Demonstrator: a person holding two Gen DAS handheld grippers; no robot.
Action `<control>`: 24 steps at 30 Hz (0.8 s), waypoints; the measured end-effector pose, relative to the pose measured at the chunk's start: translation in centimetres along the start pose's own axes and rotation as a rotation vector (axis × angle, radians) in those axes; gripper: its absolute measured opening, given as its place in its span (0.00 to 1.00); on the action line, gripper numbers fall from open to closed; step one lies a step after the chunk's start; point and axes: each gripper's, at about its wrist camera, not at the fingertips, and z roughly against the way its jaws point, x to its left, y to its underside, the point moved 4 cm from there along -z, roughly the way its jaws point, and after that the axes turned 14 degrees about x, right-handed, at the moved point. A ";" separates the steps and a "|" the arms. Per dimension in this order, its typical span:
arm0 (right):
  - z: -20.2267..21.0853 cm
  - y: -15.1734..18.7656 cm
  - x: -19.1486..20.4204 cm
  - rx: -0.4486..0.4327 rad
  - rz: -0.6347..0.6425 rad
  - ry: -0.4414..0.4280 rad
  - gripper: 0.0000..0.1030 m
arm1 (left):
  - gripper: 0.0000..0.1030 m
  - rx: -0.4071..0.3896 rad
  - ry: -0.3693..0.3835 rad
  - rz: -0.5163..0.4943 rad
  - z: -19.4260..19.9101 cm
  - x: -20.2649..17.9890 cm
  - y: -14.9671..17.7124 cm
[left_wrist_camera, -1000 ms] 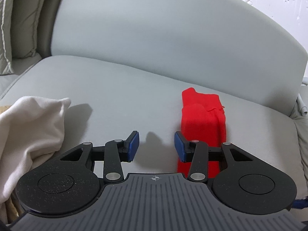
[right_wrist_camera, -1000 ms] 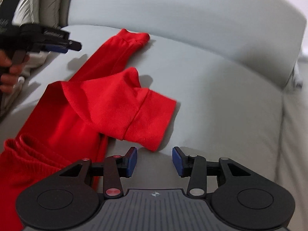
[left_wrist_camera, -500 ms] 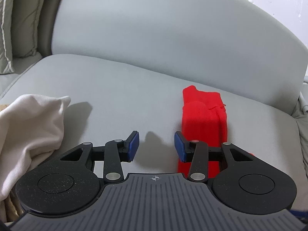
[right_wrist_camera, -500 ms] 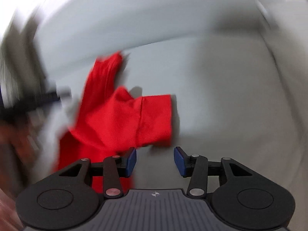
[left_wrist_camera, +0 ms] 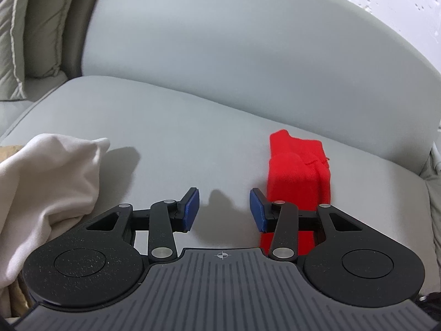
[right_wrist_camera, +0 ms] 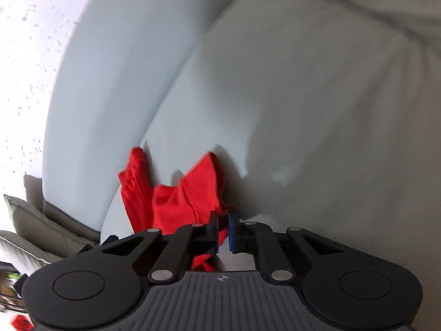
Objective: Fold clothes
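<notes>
A red garment (left_wrist_camera: 299,176) lies on the grey sofa seat (left_wrist_camera: 179,138), just beyond the right finger of my left gripper (left_wrist_camera: 223,210). The left gripper is open and empty above the seat. In the right wrist view the same red garment (right_wrist_camera: 187,195) sits bunched close to the sofa back. My right gripper (right_wrist_camera: 222,230) has its jaws nearly together on the edge of the red fabric. That view is tilted and blurred.
A cream-white garment (left_wrist_camera: 46,193) is piled at the left of the seat. The grey sofa backrest (left_wrist_camera: 234,55) rises behind. A quilted beige cushion (left_wrist_camera: 30,22) stands at the far left. A white wall (right_wrist_camera: 24,55) shows behind the sofa.
My right gripper swung round, dropped to the red garment's sleeve edge and closed from open. The left gripper stayed open and almost still.
</notes>
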 end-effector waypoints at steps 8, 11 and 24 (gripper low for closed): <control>-0.6 -2.6 14.4 -0.066 0.302 -0.059 0.06 | 0.44 -0.031 0.006 0.007 1.1 1.1 -0.3; -5.4 -3.7 18.1 -0.039 0.394 -0.026 0.12 | 0.45 -0.043 0.001 0.011 1.3 1.7 -0.5; -11.0 -7.7 19.0 -0.016 0.702 0.266 0.29 | 0.46 0.011 0.030 -0.026 0.0 1.5 -0.2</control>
